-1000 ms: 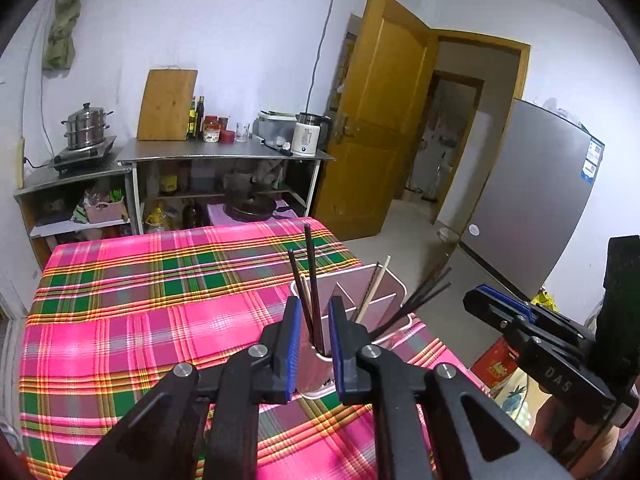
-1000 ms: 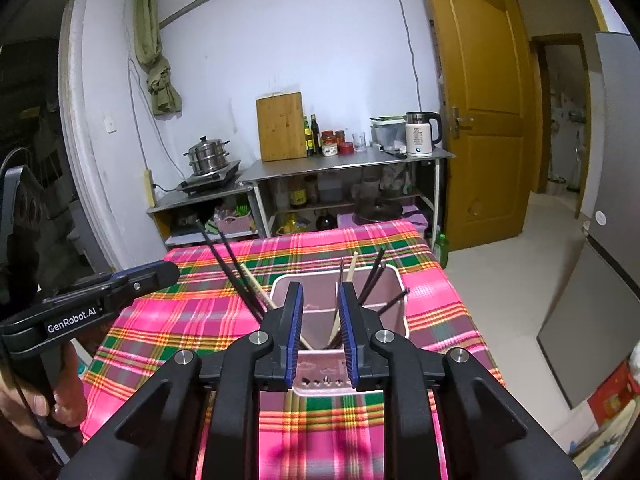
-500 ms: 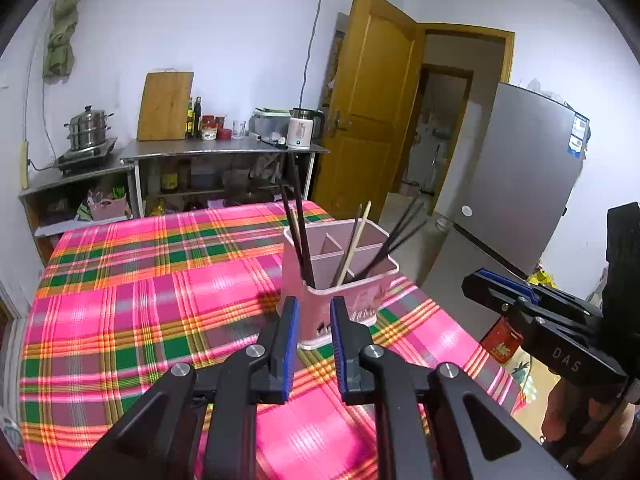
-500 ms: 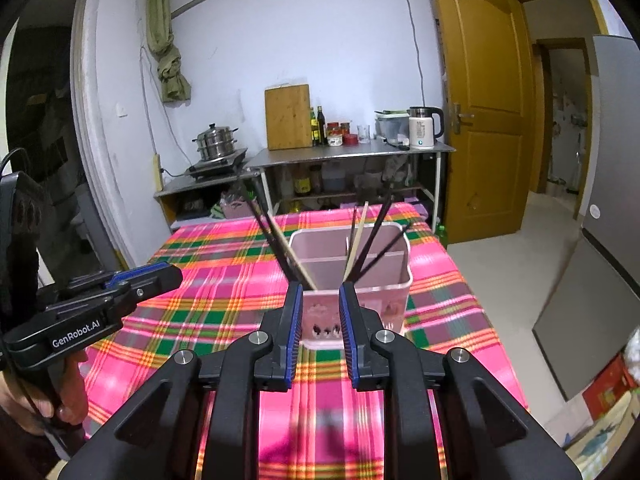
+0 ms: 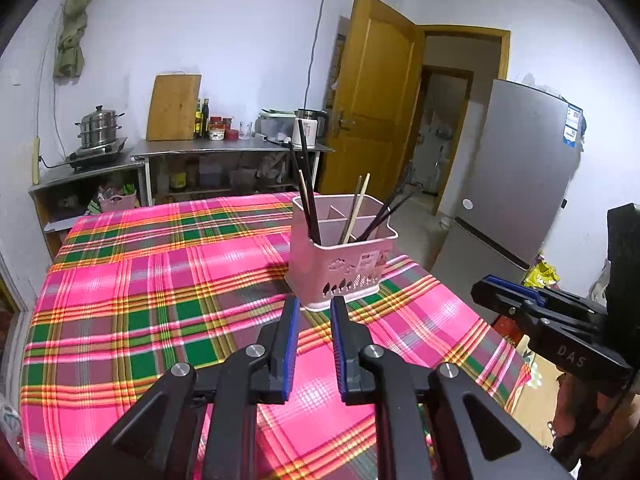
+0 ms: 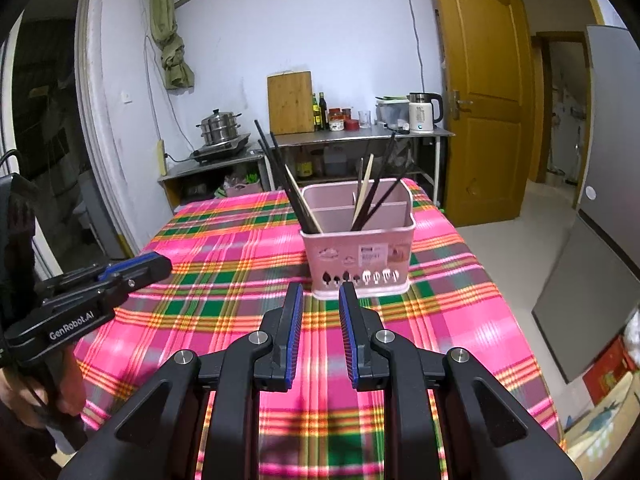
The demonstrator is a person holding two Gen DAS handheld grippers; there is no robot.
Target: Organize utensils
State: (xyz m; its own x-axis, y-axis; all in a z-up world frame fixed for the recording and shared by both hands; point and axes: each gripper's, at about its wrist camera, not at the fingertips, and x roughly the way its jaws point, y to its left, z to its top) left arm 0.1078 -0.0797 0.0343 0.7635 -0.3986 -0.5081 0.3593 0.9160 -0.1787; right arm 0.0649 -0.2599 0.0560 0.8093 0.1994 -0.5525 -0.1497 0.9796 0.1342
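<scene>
Left gripper (image 5: 313,304): black, blue-padded fingers apart with a narrow gap, nothing between them; held level above the table, aimed at the holder's base. Seen from the right wrist view at lower left, gripped by a hand (image 6: 48,394).

Right gripper (image 6: 319,290): same make, fingers likewise apart and empty, tips just short of the holder's foot. Seen from the left wrist view at far right, beyond the table edge.

Pink plastic utensil holder (image 6: 358,256): rectangular, divided into compartments, upright on the pink, green and yellow plaid tablecloth (image 5: 160,280), near its far right corner.

Chopsticks: dark pairs (image 6: 280,176) leaning left from the left compartment; pale wooden ones (image 6: 366,186) and further dark ones leaning in the right compartment.

Surroundings: steel shelf counter (image 5: 224,146) with wooden cutting board (image 5: 173,107), white kettle (image 6: 422,118), steamer pot (image 5: 98,126); yellow door (image 6: 486,92); grey refrigerator (image 5: 516,168).
</scene>
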